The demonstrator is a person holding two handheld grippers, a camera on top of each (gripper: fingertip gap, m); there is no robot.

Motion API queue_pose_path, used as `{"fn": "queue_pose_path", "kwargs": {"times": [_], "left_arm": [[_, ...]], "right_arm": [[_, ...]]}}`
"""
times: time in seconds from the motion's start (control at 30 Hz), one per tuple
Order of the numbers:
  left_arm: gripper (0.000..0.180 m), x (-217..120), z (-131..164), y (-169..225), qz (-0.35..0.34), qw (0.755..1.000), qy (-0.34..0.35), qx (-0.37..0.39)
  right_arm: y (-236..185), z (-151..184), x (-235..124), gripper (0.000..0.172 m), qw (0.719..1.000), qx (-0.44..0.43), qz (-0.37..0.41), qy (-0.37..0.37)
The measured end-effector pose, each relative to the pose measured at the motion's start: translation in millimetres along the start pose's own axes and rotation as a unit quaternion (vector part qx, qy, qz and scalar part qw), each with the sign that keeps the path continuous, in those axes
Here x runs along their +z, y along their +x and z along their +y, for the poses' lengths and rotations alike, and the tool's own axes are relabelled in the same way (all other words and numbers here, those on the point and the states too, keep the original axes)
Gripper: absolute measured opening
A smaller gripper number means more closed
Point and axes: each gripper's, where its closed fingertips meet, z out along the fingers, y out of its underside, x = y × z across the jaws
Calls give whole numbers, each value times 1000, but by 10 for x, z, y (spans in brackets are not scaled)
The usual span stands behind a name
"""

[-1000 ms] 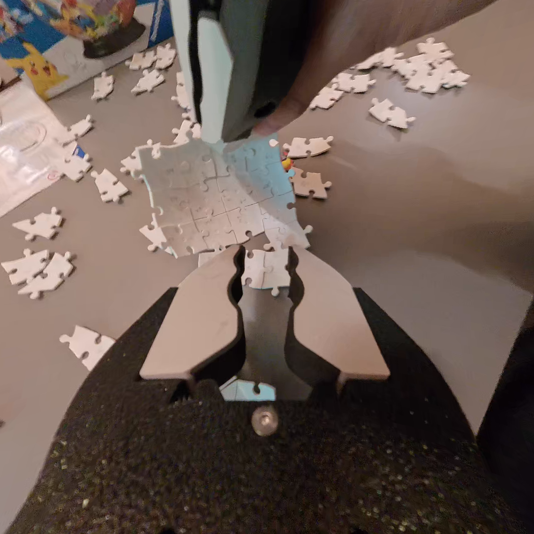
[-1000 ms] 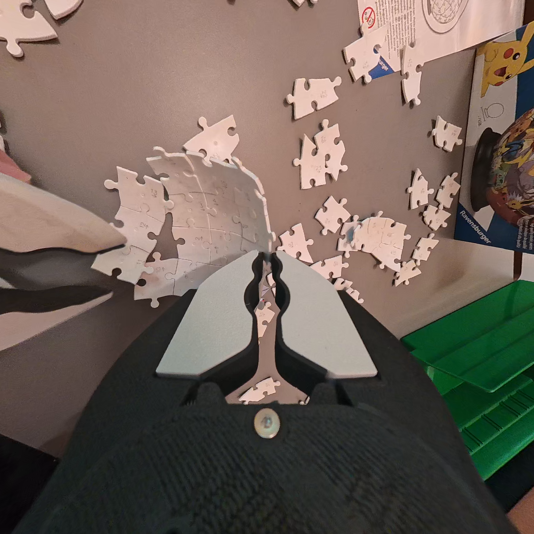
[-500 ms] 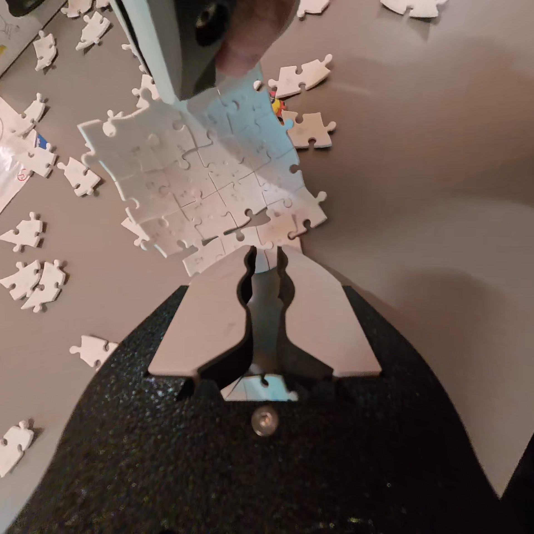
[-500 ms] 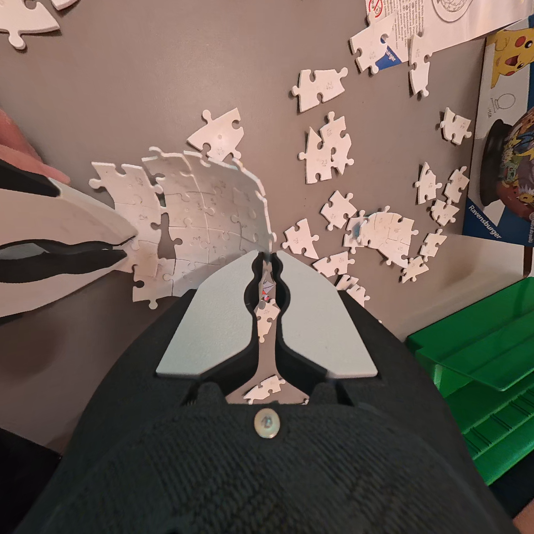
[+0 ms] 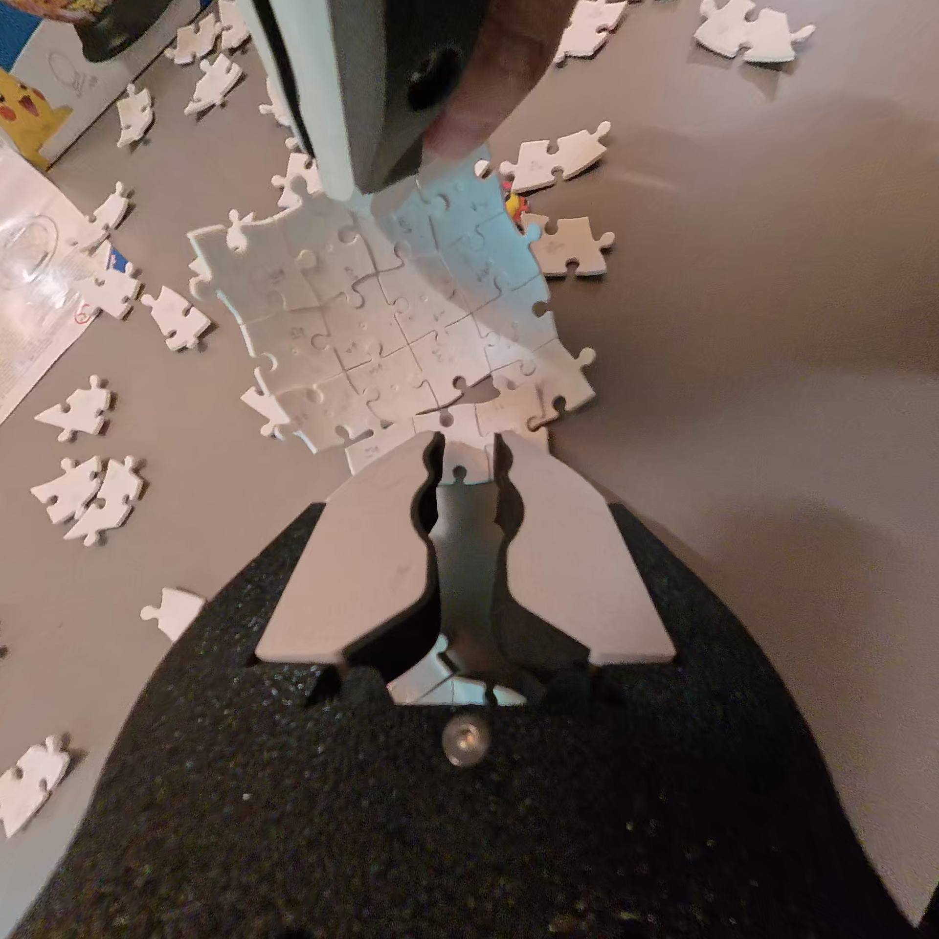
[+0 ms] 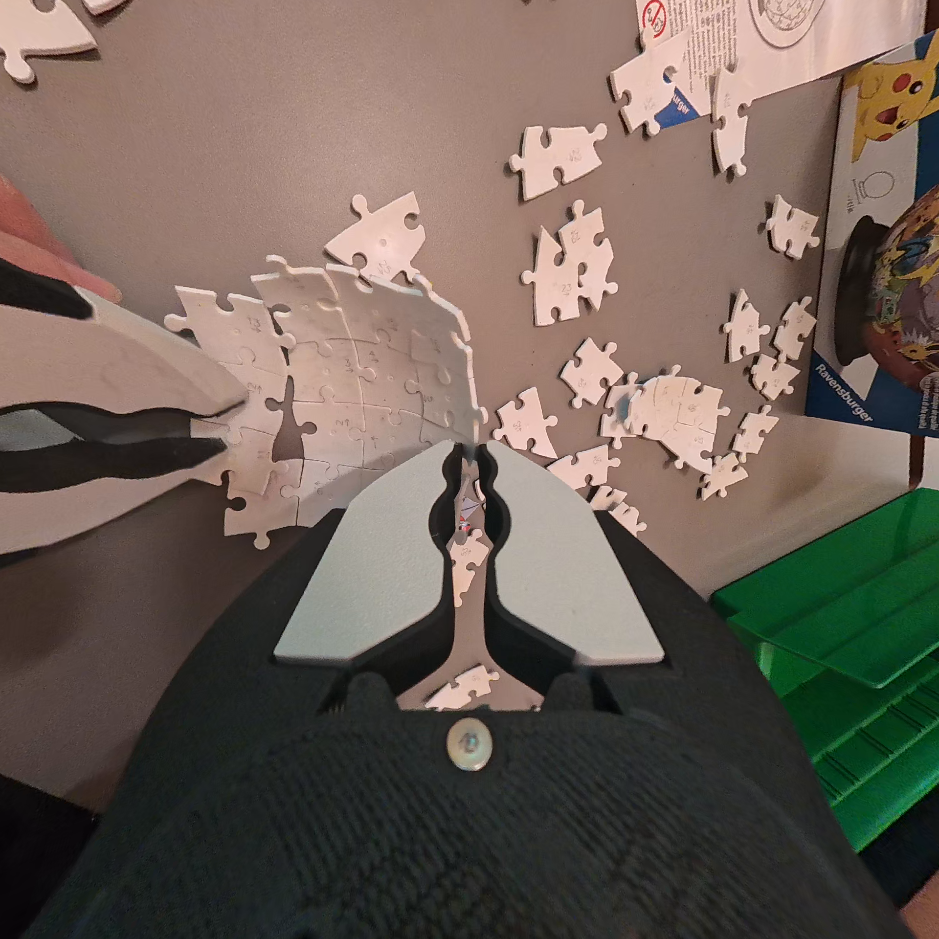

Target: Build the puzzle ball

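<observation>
A curved sheet of joined white puzzle pieces (image 5: 396,315), backs showing, hangs above the grey table (image 5: 737,305). My right gripper (image 6: 470,449) is shut on the sheet's (image 6: 366,376) right edge. In the left wrist view it comes down from the top (image 5: 355,188) and pinches the sheet's far edge. My left gripper (image 5: 467,447) is at the sheet's near edge, its jaws a little apart astride an edge piece (image 5: 465,465). In the right wrist view it reaches in from the left (image 6: 223,427), beside an open slit (image 6: 289,421) in the sheet.
Loose white pieces (image 6: 559,157) lie scattered over the table (image 6: 254,127), with a small joined cluster (image 6: 676,411). The puzzle box (image 6: 889,254) and a printed leaflet (image 6: 762,40) lie at the far right. Green trays (image 6: 838,635) stand at the right. Fingers (image 5: 467,117) grip the right gripper. The tips of one gripper are about 9 cm away from the tips of the other.
My left gripper moved up to the sheet's edge. Its jaws narrowed around the edge piece, then widened a little. My right gripper kept its hold on the sheet throughout.
</observation>
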Motion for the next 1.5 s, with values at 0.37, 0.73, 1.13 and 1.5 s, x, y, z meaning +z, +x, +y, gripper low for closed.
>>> {"fn": "queue_pose_path", "kwargs": {"times": [0.37, 0.73, 1.13, 1.5], "left_arm": [[9, 110, -27, -57, -1, 998, -17, -59], [6, 138, -40, -124, -31, 994, -26, -102], [13, 123, -60, -146, -74, 991, -18, -112], [14, -115, 68, -90, -23, 998, -31, -40]], "right_arm": [[-9, 1, -21, 6, 1000, 2, -3, 2], [-4, 10, -8, 6, 1000, 4, -4, 0], [7, 39, 6, 6, 1000, 10, -4, -4], [16, 61, 19, 6, 1000, 13, -3, -7]]}}
